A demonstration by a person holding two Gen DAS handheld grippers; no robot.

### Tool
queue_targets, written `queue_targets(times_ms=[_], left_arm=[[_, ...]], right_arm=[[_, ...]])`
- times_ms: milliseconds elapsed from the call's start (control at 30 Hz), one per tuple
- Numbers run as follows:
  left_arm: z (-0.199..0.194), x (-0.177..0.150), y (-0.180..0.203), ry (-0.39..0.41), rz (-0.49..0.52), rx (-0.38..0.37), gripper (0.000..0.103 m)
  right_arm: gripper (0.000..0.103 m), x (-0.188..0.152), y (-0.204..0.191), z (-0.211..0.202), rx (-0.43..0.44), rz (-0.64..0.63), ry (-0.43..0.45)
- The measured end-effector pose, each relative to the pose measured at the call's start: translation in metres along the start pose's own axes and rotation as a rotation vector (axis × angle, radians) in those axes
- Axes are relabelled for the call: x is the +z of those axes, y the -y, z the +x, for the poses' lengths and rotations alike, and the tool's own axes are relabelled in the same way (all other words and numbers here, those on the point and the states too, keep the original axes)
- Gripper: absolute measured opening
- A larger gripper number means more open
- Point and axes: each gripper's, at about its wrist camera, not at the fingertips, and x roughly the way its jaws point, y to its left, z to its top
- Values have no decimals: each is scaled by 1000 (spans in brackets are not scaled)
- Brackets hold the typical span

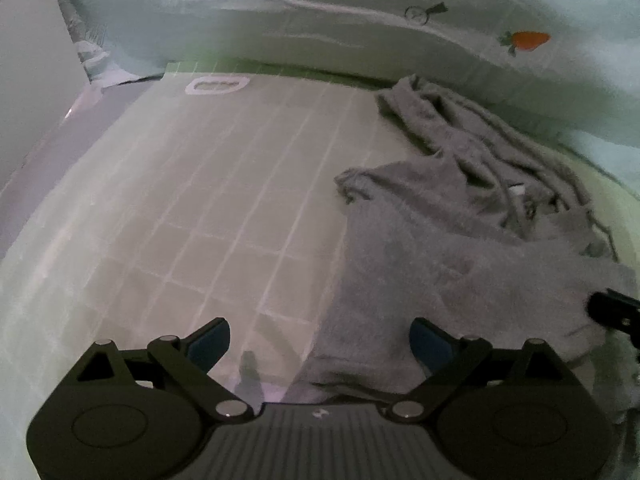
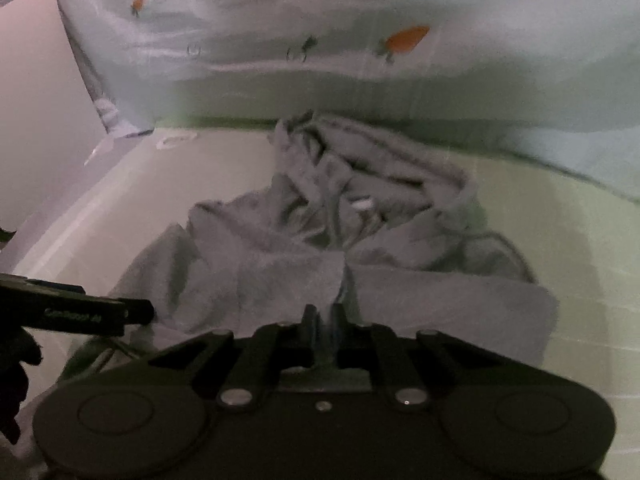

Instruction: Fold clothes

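A grey fleece garment [image 1: 460, 232] lies crumpled on a pale grid-lined mat [image 1: 224, 184], its near part spread flat, its far part bunched with a small white tag. My left gripper [image 1: 320, 344] is open, its blue pads [image 1: 430, 344] apart, hovering over the garment's near left edge. My right gripper [image 2: 324, 316] is shut on a raised fold of the garment [image 2: 304, 272], which tents up from the pinch. The left gripper shows at the left edge of the right wrist view [image 2: 80, 312]; the right gripper shows at the right edge of the left wrist view [image 1: 616, 308].
A pale bedsheet with carrot prints [image 1: 524, 40] hangs as a backdrop behind the mat. A white label mark [image 1: 216, 86] sits at the mat's far left. A light wall or panel [image 2: 36, 112] stands at the left.
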Motion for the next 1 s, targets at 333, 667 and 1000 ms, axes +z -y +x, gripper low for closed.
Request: queue_targets(times_ms=[333, 667, 1000], left_arm=[[0, -3, 18, -17, 71, -4, 96], [7, 9, 14, -35, 61, -1, 97], [53, 101, 35, 17, 20, -30, 97]], right_arm=[[8, -31, 51, -45, -213, 103, -20], [72, -22, 65, -33, -308, 145, -16], [88, 53, 98, 36, -364, 100, 31]])
